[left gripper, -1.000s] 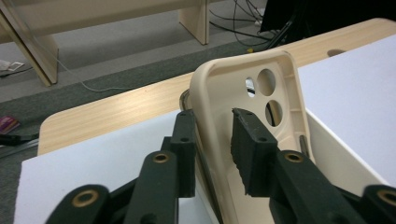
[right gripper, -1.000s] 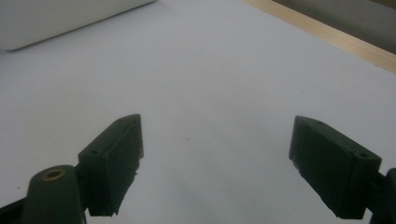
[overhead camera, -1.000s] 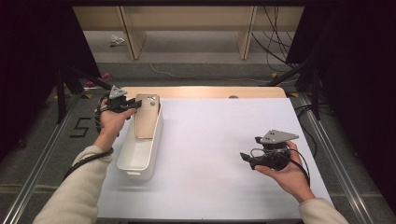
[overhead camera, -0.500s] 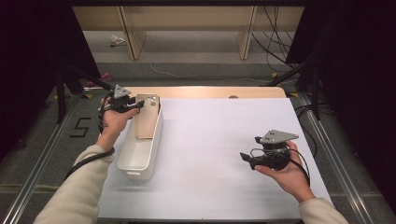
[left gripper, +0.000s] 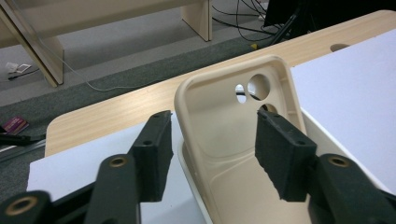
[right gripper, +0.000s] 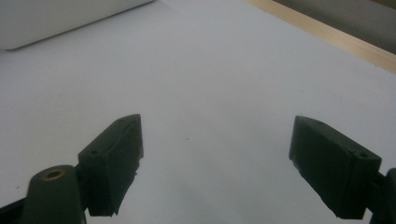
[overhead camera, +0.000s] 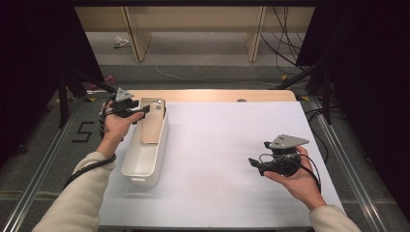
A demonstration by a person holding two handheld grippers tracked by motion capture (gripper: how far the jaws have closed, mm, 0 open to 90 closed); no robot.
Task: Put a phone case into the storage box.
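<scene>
**Beige phone case propped in a white bin, both tools open**

Beige and moulded from plastic, a phone case [left gripper: 233, 140] with round camera cut-outs near its top stands tilted inside a long white plastic bin [overhead camera: 138, 169], leaning against the bin's far end. The bin sits at the left side of a white sheet [overhead camera: 217, 164] covering the wooden table [overhead camera: 212, 94], whose bare wood shows as a strip along the far edge.

The left tool [overhead camera: 140, 112] is held at the far end of the bin by the person's left hand [overhead camera: 115, 126]. In the left gripper view its black jaws stand apart on either side of the case's upper half, one jaw outside the bin's rim and the other in front of the case's right edge; whether either pad touches the case cannot be told.

The right tool [overhead camera: 252, 163] rests in the person's right hand [overhead camera: 295, 181] over the right part of the white sheet, well apart from the bin. In the right gripper view its jaws are spread wide with bare sheet between them.
</scene>
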